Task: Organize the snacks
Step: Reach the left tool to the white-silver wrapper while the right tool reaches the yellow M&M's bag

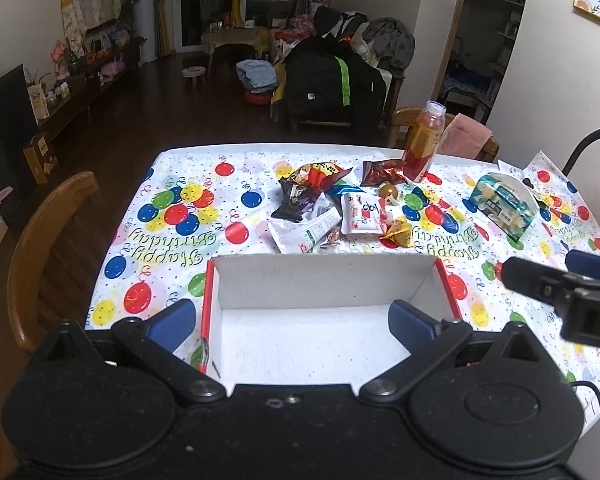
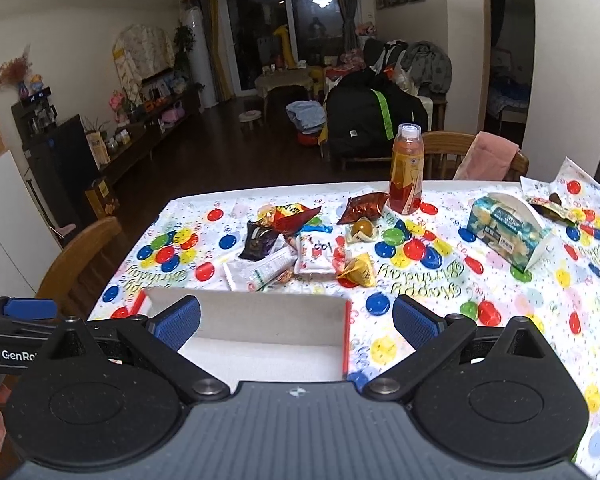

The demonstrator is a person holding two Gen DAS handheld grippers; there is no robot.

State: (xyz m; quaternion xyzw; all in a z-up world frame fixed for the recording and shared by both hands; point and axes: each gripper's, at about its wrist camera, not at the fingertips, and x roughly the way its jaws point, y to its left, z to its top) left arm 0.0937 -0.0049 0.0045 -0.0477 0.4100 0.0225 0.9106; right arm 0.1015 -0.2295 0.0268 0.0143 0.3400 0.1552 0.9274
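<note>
Sorting has not begun, as far as the two views show: the white box (image 1: 332, 320) with red outer walls sits bare inside, and every snack lies out on the bench (image 1: 172, 248) with its balloon-print cloth.

Just beyond the box's far wall, ahead of the left claw (image 1: 294, 322), lies the snack pile (image 1: 332, 208): a dark packet, a red-and-yellow bag, a long white wrapper, a white pouch with red print and a yellow pyramid-shaped packet (image 2: 358, 272). Farther ahead stand a red foil bag (image 2: 364, 206) and an upright orange bottle (image 2: 406, 174). Ahead and to the right of the right claw (image 2: 298, 322) is a blue-green carton (image 2: 508, 232) with a handle.

The left claw hangs over the box with its blue pads spread wide, holding nothing and touching nothing I can make out. The right claw is likewise wide apart and bare, poised over the box's right wall, well short of the pile. All the packets remain to be moved, I judge.
</note>
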